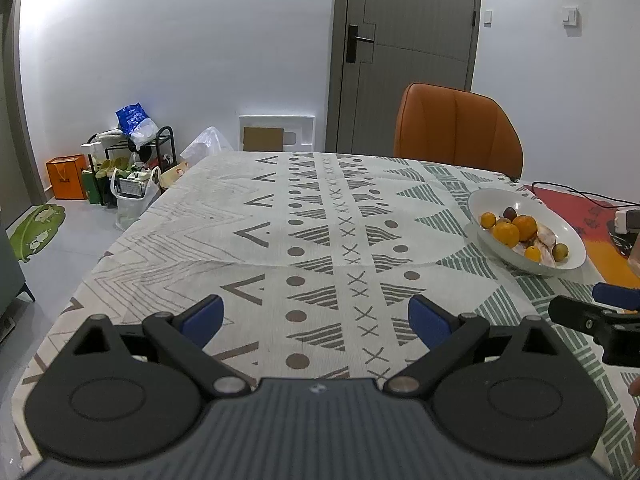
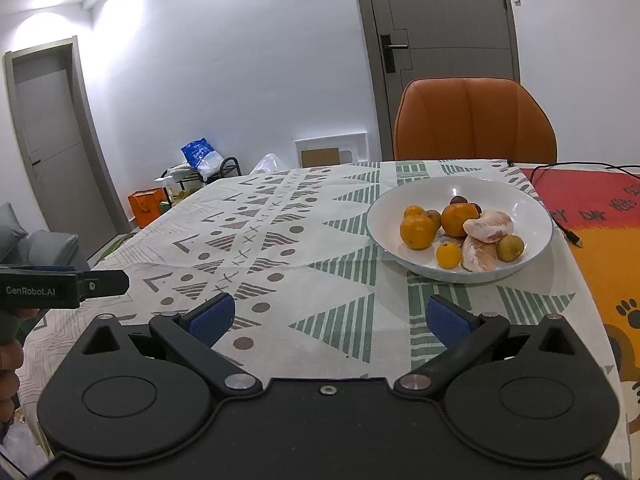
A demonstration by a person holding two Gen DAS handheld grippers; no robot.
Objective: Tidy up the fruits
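A white bowl [image 2: 532, 216] stands on the patterned tablecloth, at the right of the left wrist view [image 1: 484, 204]. It holds several oranges [image 2: 417, 231], peeled pomelo pieces [image 2: 486, 226], a small green fruit [image 2: 511, 248] and dark purple fruits [image 2: 459, 200]. My right gripper [image 2: 329, 320] is open and empty, low over the table just in front of the bowl. My left gripper [image 1: 315, 318] is open and empty over the bare cloth, to the left of the bowl. The right gripper shows at the left view's right edge [image 1: 600, 312].
An orange chair [image 2: 474, 120] stands at the table's far side, before a grey door [image 2: 448, 40]. A red-orange mat [image 2: 600, 232] with a black cable [image 2: 560, 224] covers the table's right end. Bags and a rack [image 1: 132, 152] sit on the floor at left.
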